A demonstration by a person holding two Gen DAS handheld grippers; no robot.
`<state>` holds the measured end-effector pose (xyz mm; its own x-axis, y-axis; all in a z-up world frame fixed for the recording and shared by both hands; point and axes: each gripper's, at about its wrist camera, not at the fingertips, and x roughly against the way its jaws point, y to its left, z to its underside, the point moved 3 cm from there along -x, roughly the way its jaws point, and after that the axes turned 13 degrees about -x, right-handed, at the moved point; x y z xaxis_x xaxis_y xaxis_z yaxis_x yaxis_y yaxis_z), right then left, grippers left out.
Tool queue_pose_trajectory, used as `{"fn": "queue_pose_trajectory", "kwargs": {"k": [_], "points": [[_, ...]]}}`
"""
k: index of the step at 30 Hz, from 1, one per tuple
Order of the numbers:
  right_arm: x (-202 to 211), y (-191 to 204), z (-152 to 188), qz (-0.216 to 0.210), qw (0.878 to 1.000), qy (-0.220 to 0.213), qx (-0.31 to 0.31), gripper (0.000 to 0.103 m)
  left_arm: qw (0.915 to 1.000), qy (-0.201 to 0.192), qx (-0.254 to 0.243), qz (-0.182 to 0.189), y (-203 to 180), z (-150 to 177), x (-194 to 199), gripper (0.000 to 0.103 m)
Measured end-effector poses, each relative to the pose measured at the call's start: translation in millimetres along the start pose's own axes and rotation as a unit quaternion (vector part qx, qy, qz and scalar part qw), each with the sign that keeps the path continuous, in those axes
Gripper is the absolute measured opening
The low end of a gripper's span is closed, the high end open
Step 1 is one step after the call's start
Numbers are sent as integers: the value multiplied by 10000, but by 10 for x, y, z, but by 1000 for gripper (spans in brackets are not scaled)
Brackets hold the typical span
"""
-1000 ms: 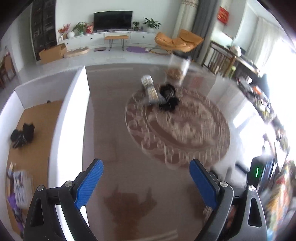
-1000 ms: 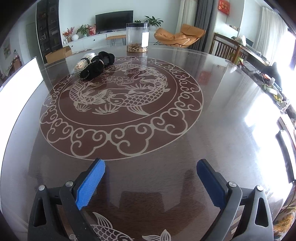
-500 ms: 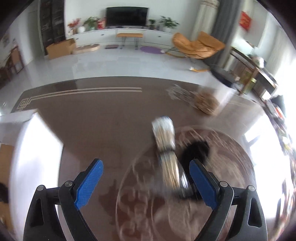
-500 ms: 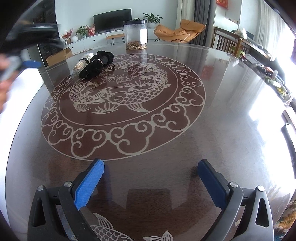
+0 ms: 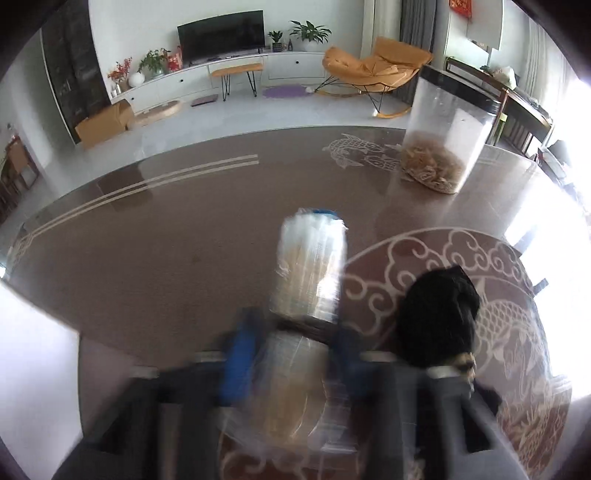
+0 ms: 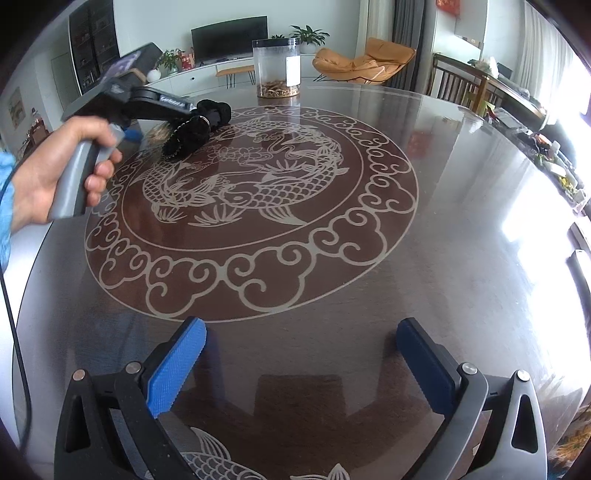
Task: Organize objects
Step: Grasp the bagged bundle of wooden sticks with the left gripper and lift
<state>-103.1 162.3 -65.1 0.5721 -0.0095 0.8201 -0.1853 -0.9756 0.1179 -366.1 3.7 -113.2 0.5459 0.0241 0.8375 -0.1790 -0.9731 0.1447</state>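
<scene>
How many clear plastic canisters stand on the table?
1. The clear canister stands upright at the far edge of the table, some dried bits in its bottom, beyond the black scrunchies. Nothing suggests another is hidden.

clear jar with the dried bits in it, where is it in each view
Left wrist view: the clear jar stands upper right, tilted by the lens, on the table's far side.
Right wrist view: the jar stands top centre, at the table's far edge.
Shared landmark: the black scrunchie lies nearer the camera than the jar in both, and the TV hangs behind.
</scene>
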Motion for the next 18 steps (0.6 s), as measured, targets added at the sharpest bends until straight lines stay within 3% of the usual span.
{"fn": "queue_pose_trajectory", "kwargs": {"k": [6, 10, 13, 18], "points": [[0, 2, -3, 0, 10000, 0, -1, 103, 9993, -48, 297, -210, -19, 589, 343, 29], [0, 2, -2, -2, 10000, 0, 0, 103, 9982, -192, 462, -322, -88, 1206, 729, 29], [-1, 4, -3, 2, 10000, -1, 2, 103, 9986, -251, 348, -306, -216, 1595, 981, 29], [-3, 3, -1, 1, 10000, 0, -2, 103, 9992, -296, 154, -217, -357, 1964, 1241, 29]]}}
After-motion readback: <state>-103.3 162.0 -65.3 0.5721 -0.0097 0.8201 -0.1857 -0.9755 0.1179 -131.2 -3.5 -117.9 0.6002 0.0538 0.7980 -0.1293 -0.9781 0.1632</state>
